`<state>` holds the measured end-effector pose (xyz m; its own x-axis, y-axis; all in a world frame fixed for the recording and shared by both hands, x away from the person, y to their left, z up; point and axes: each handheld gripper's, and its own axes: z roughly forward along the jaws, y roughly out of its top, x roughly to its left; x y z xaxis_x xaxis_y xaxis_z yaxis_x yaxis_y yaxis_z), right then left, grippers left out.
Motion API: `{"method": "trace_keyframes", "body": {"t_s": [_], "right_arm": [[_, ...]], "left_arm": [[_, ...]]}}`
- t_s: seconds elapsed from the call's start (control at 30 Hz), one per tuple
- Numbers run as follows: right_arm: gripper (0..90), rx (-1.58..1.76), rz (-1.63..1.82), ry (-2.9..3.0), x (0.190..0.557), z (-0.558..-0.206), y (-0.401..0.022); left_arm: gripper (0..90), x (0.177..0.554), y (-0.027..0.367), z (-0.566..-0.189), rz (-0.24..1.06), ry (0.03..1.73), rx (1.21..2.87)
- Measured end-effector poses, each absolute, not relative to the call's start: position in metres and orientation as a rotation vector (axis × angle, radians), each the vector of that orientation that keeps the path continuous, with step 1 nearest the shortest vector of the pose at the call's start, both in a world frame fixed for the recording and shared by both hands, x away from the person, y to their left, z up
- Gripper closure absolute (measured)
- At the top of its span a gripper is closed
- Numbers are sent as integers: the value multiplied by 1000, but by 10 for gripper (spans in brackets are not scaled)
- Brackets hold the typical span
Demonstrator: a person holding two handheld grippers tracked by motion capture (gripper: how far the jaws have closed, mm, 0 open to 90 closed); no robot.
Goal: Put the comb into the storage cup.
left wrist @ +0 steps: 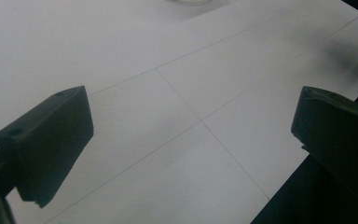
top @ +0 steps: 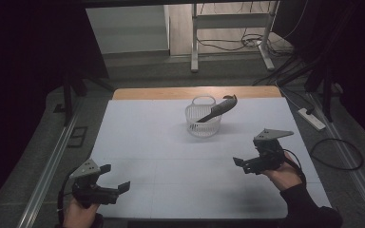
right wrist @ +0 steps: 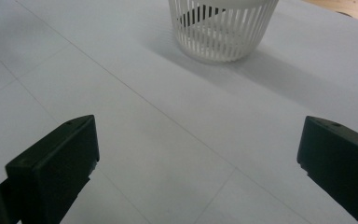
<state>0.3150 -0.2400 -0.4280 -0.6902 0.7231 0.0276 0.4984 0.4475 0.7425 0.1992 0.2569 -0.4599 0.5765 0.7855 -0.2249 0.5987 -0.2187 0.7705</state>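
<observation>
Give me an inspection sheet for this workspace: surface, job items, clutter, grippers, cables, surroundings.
Surface: white table top with thin seam lines; bare wooden strip along the far edge.
Job's things: white slatted basket upright, right of centre toward the far edge; dark tool rests tilted in it, its upper end sticking out over the rim.
Clutter: nothing seen on the table.
Grippers: left gripper near the front left corner, jaws wide apart, holding nothing; right gripper at the right, jaws wide apart, holding nothing, facing the basket.
Cables: a cable loops on the floor at right, near a power strip.
Surroundings: dim room; white frame legs beyond the table.
</observation>
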Motion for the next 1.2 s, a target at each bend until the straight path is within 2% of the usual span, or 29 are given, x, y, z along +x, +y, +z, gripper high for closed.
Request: {"method": "trace_keyframes", "body": {"t_s": [1.2], "right_arm": [[0,1181,1070,2345,270,-437,-296]], "left_arm": [[0,199,258,-460,266,1119,1912]]}}
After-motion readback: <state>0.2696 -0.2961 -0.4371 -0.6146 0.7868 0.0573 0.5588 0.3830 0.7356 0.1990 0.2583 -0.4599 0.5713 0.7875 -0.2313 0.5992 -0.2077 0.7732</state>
